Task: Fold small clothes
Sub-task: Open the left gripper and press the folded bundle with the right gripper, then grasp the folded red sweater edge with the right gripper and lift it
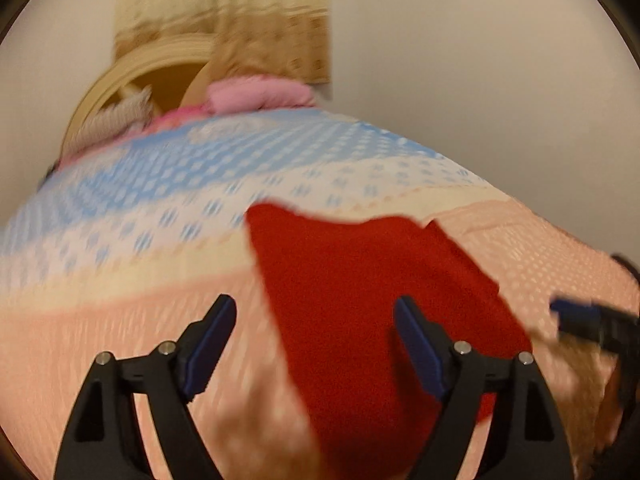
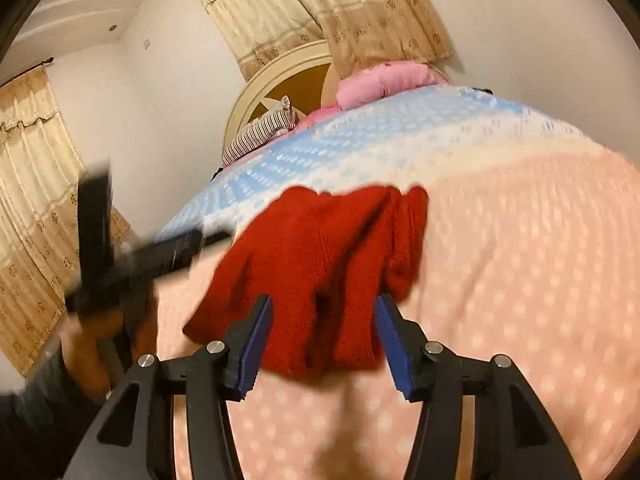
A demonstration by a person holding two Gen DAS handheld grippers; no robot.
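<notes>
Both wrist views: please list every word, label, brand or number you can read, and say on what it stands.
None: no readable text in either view.
The red garment, the dotted bedspread, the curtains and the pink pillow carry only patterns or plain cloth.

No readable text, labels, brands, numbers or signs in either view; both frames blurred, only woven patterns visible.

The small cloth [image 2: 320, 276] is plain red. The bed cover [image 2: 520, 260] is pink with white dots, then cream, then blue with white spots. The pillow [image 2: 384, 80] is pink. The curtains [image 2: 360, 4] are cream and tan. Each tool [image 2: 324, 328] is black with blue pads.
</notes>
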